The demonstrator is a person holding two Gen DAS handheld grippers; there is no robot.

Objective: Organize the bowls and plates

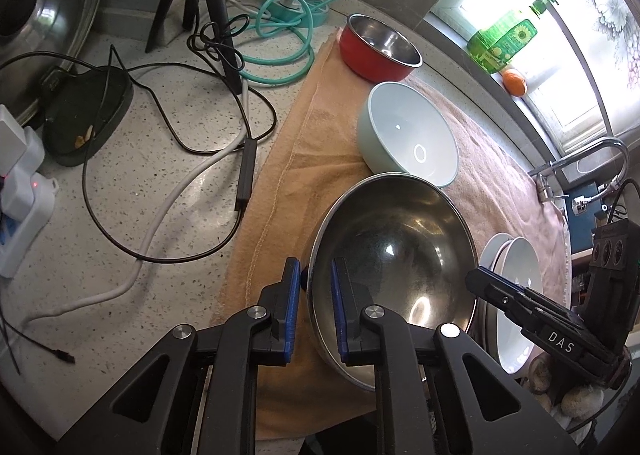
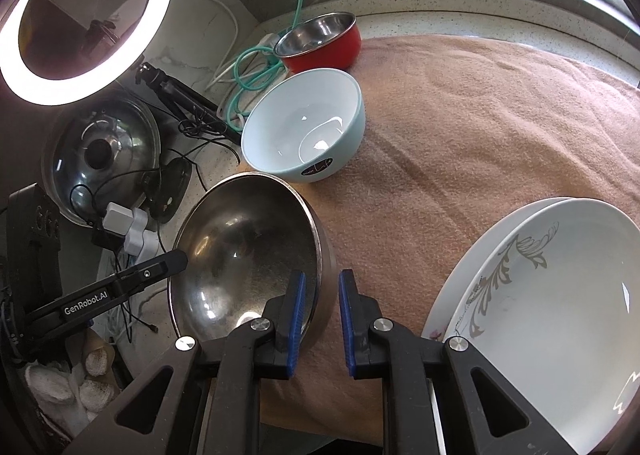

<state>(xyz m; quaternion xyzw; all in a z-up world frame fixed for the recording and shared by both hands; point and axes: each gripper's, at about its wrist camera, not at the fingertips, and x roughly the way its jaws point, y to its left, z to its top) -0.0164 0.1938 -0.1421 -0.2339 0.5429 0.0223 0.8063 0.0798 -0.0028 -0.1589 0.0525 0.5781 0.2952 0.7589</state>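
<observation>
The left gripper pinches the steel bowl's rim at nine o'clock; the right gripper pinches it at three. The bowl sits on the towel, white plates at its three o'clock.

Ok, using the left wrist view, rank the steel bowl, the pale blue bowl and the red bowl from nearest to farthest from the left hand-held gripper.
1. Steel bowl: its rim sits between the fingers of the left hand-held gripper.
2. Pale blue bowl: just beyond the steel bowl on the towel.
3. Red bowl: farthest, at the towel's far end.
</observation>
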